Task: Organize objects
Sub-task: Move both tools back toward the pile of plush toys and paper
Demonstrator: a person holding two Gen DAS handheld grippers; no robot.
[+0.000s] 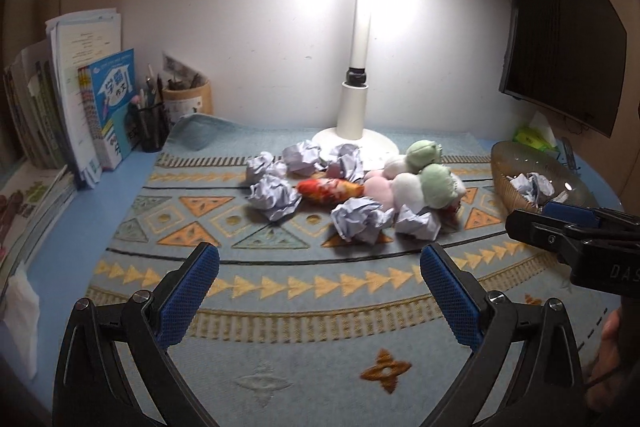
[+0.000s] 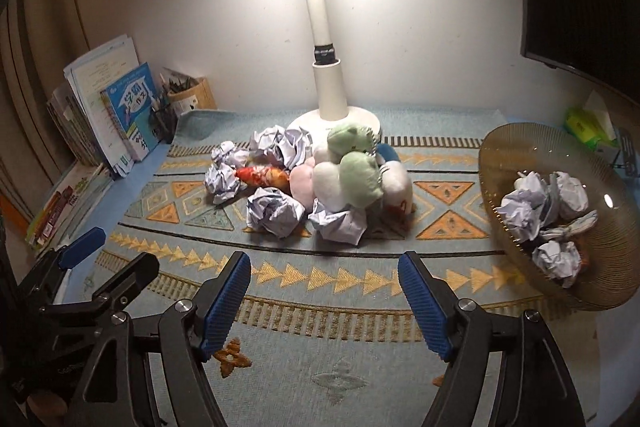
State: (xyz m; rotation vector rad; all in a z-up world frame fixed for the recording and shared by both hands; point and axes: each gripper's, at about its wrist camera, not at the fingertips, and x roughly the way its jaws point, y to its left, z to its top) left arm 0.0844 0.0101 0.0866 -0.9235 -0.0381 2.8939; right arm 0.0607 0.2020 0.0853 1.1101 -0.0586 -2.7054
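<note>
Several crumpled paper balls point(image 1: 274, 197) point(image 2: 274, 211) lie mid-mat around a red-orange packet point(image 1: 330, 189) point(image 2: 264, 175) and a pile of green, white and pink plush toys point(image 1: 424, 179) point(image 2: 360, 179). To the right, a woven basket point(image 1: 508, 163) point(image 2: 620, 259) holds more paper balls point(image 2: 524, 211). My left gripper point(image 1: 319, 255) hovers over the near mat, short of the pile, open and empty. My right gripper point(image 2: 324, 263) is likewise open and empty, near the pile with the basket to its right. Each gripper shows at the edge of the other's view point(image 1: 568, 227) point(image 2: 100, 255).
A white desk lamp point(image 1: 354, 115) stands behind the pile. Books point(image 1: 80, 107) and pen holders point(image 1: 152, 123) line the left wall. A dark monitor point(image 1: 560, 39) hangs at the right, above a green tissue pack point(image 2: 588, 125). A patterned blue mat point(image 1: 280, 307) covers the desk.
</note>
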